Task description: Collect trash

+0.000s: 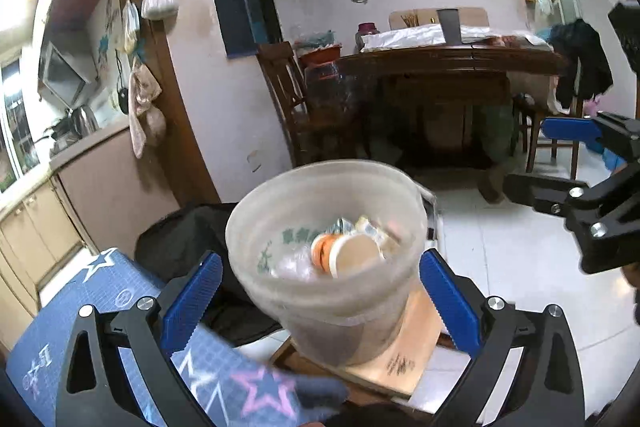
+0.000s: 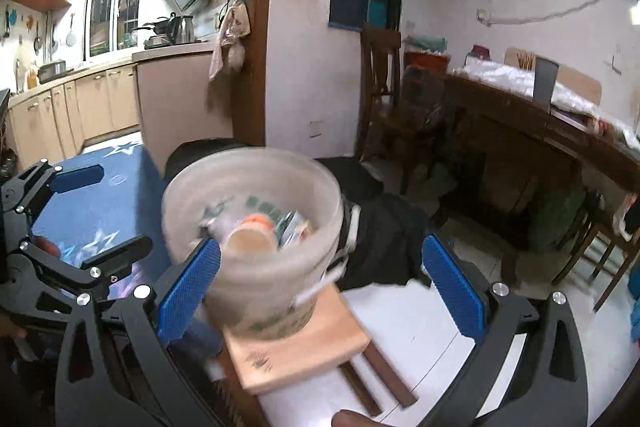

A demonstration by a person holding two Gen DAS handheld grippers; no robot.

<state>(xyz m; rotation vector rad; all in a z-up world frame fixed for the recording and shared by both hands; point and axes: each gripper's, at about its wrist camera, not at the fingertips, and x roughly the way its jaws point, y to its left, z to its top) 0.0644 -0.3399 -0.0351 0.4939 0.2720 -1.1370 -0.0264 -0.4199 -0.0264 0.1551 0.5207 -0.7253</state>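
Note:
A translucent plastic bucket (image 1: 280, 211) stands on a small wooden stool (image 1: 404, 351). Inside it lies trash: an orange-lidded cup (image 1: 344, 253), wrappers and clear plastic. My left gripper (image 1: 320, 291) is open, its blue pads on either side of the bucket, not touching it. In the right wrist view the bucket (image 2: 256, 187) sits on the stool (image 2: 296, 351), left of centre. My right gripper (image 2: 320, 287) is open and empty, its left pad (image 2: 188, 287) close to the bucket wall. Each gripper shows in the other's view, the right gripper (image 1: 560, 163) and the left gripper (image 2: 96, 211).
A blue star-patterned mat (image 1: 100, 291) covers a surface at left. A dark bag or garment (image 2: 380, 227) lies behind the bucket. A dark wooden table (image 1: 448, 63) with chairs stands at the back. Kitchen cabinets (image 2: 80, 107) are far left. The floor (image 1: 520, 259) is white tile.

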